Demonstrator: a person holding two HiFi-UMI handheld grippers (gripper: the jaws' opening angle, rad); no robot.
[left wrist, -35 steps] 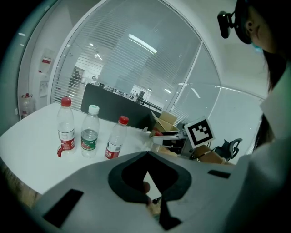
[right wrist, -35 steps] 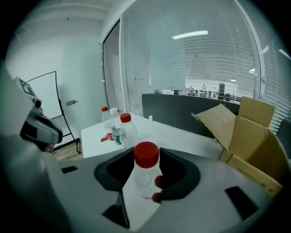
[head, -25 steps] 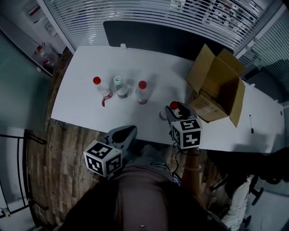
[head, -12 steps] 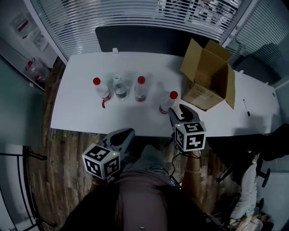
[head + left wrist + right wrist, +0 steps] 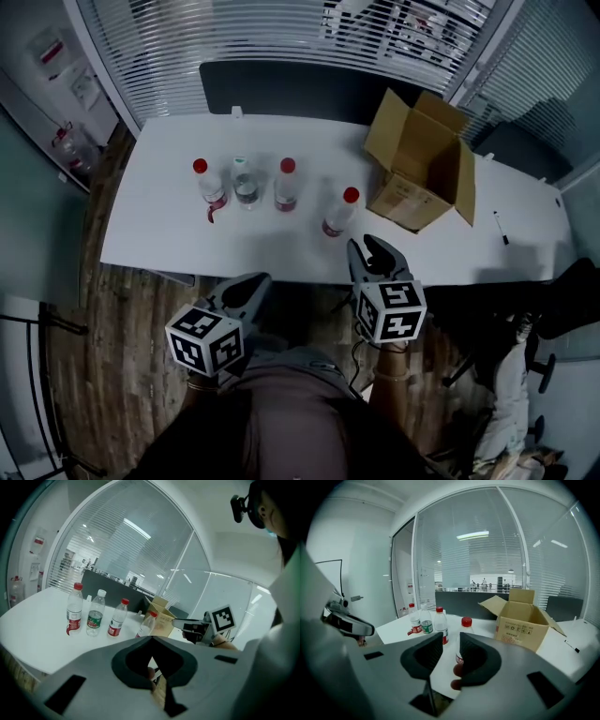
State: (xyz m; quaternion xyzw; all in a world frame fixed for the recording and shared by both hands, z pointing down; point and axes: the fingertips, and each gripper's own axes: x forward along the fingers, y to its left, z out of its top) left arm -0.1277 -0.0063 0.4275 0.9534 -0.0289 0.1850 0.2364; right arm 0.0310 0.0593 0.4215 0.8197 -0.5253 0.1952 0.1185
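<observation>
The red-capped bottle (image 5: pixel 336 214) is standing upright on the white table (image 5: pixel 178 239), near its front edge and at the right end of the bottle row. The right gripper (image 5: pixel 372 248) is hovering just in front of that edge, pointing at this bottle and not touching it. In the right gripper view its jaws are standing apart with a narrow gap, holding nothing; the bottle (image 5: pixel 466 624) is showing beyond the gap.

The left gripper (image 5: pixel 253 281) is hanging off the table's front edge, well apart from every bottle. In the left gripper view its jaws are meeting tip to tip with nothing between them.

Three more bottles are standing in a line to the left: a second red-capped bottle (image 5: pixel 284 186), a white-capped bottle (image 5: pixel 244 184) and a third red-capped bottle (image 5: pixel 203 184). An open cardboard box (image 5: pixel 405 201) is sitting on the table just right of the nearest bottle. A pen (image 5: pixel 499 228) is lying further right.
</observation>
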